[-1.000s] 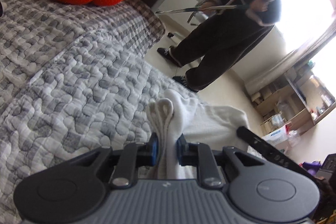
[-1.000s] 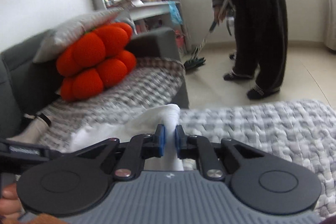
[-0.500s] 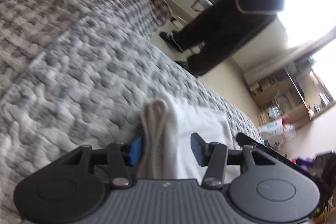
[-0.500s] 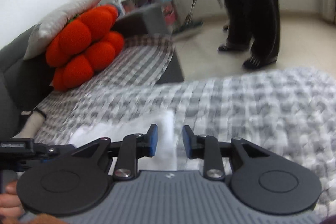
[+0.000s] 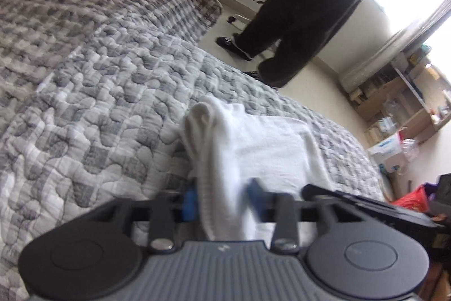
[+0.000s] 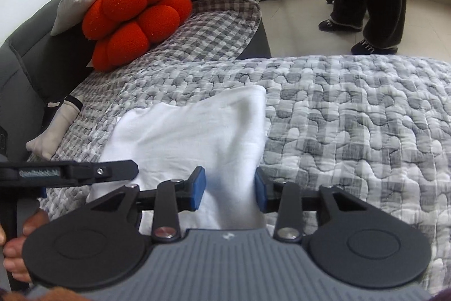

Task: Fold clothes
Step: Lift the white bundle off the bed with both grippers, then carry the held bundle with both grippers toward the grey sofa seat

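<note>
Folded white cotton garment (image 6: pixel 186 137) lies on the grey quilted bed (image 6: pixel 352 131), between both my jaws, which stand apart; its bunched edge runs straight ahead of my left gripper (image 5: pixel 222 202).

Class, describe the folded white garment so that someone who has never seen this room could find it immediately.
Start at the grey-and-white checked quilted bedspread covering the bed. On it, below the orange-red lobed plush cushion, lies the folded white cotton garment. It is the only plain white, unpatterned thing on the quilt.
</note>
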`<state>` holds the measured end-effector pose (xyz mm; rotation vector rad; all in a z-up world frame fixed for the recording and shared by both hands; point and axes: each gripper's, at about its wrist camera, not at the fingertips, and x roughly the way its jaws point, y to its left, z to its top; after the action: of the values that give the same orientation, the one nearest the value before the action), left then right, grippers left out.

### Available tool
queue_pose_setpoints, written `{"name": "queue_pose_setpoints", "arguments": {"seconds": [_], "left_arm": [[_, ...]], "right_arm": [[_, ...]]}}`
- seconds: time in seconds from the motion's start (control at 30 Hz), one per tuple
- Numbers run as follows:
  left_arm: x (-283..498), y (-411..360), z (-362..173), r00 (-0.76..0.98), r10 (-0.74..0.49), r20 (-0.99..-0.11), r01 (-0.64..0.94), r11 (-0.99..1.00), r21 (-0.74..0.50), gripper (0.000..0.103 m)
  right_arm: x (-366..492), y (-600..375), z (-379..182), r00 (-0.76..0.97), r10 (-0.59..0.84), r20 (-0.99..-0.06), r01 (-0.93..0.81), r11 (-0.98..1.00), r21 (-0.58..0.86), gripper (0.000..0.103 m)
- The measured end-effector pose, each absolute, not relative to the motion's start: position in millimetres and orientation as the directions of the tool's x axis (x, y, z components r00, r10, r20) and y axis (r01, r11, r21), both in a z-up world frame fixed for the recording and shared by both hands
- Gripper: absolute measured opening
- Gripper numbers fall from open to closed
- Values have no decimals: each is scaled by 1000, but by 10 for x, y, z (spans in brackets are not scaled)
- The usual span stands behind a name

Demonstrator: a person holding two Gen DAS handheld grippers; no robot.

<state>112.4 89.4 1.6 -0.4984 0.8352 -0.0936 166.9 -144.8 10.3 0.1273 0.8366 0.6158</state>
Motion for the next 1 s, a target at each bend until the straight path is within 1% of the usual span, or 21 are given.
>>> {"name": "queue_pose_setpoints", "arguments": {"seconds": [0.03,0.13,0.2,0.27,0.37,0.43,0.5,0.53,0.57,0.6,0.63,0.67,0.73,0.77,1.0], "left_arm": [[1117,891,17,677,-265,-687,-118,881,-457,24],[1111,889,18,681,-258,-685,-123,882,-455,25],[1111,913,-4,680,-269,-683,-127,873,-471,29],[1101,919,-16,679,-284,-677,-126,864,-488,42],[1097,856,-1,681,-285,-674,-116,867,-484,50],[1093,805,-2,688,-271,-673,-112,877,-467,51],[1088,808,22,693,-268,-669,-112,877,-467,49],[1085,813,36,696,-267,-667,-112,877,-468,46],[1083,817,49,698,-266,-665,-112,876,-469,35],[1081,822,62,700,-265,-663,-113,876,-469,30],[1078,827,76,703,-264,-660,-113,875,-470,23],[1076,831,89,705,-263,-658,-113,875,-471,20],[1072,841,116,710,-262,-654,-113,874,-473,19],[1069,846,129,712,-261,-652,-114,873,-473,18],[1009,900,289,746,-239,-622,-123,868,-482,18]], "right_arm": [[1662,-1456,117,511,560,-652,-460,819,343,29],[1674,-1483,138,510,562,-651,-452,819,353,30],[1697,-1501,110,502,554,-665,-439,825,356,32],[1719,-1534,74,486,564,-668,-439,818,371,34],[1744,-1584,29,471,589,-657,-455,800,392,36],[1754,-1607,-12,469,614,-635,-476,781,404,36],[1753,-1607,-35,477,626,-617,-483,773,411,36],[1742,-1586,-28,483,620,-618,-481,778,405,36],[1726,-1555,-11,489,609,-624,-476,786,394,38],[1709,-1523,6,496,598,-630,-471,795,383,38],[1681,-1485,24,505,587,-633,-472,802,367,35],[1648,-1444,44,516,576,-634,-475,808,348,31],[1589,-1371,84,536,557,-635,-477,820,317,24],[1572,-1352,105,542,554,-632,-474,823,314,22],[1420,-1299,315,589,568,-574,-494,816,300,19]]}}
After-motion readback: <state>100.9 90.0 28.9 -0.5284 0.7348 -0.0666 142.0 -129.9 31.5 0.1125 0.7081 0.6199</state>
